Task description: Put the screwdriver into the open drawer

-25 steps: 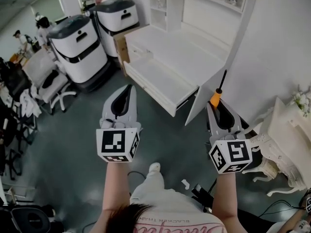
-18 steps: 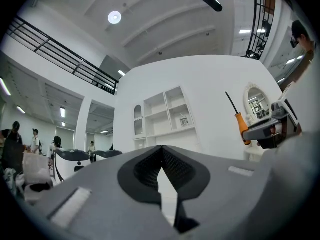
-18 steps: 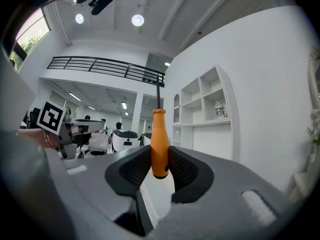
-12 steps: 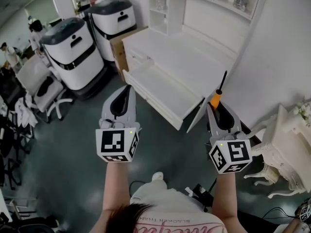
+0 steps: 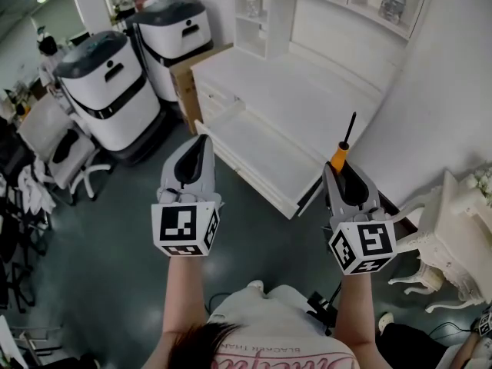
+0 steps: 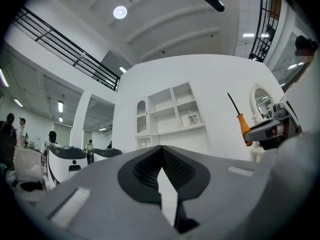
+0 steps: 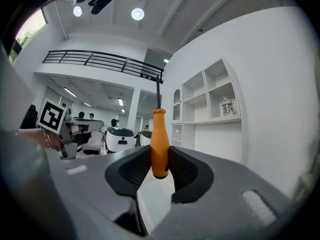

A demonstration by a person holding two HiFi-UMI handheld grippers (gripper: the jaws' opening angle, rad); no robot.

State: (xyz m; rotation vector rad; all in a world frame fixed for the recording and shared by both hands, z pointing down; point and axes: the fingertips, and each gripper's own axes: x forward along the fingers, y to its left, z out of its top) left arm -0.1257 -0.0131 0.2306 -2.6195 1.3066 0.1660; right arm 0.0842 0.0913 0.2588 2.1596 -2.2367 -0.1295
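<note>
Screwdriver [image 7: 159, 139] delivery looks about half done: picked up, not yet placed. The white table [image 5: 307, 91] stands on the far side with its open drawer [image 5: 261, 148] pulled out toward the person. The right gripper [image 5: 342, 177] hovers near the drawer's right end, jaws clenched on the orange handle. The left gripper [image 5: 198, 148] has its jaws pressed together on nothing. Carrying over the drawer and letting go remain.

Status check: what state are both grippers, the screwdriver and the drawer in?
drawer: pulled open.
screwdriver: outside the drawer, gripped by its orange handle, shaft pointing out past the jaws.
right gripper: shut on the screwdriver.
left gripper: shut, nothing between its jaws.
</note>
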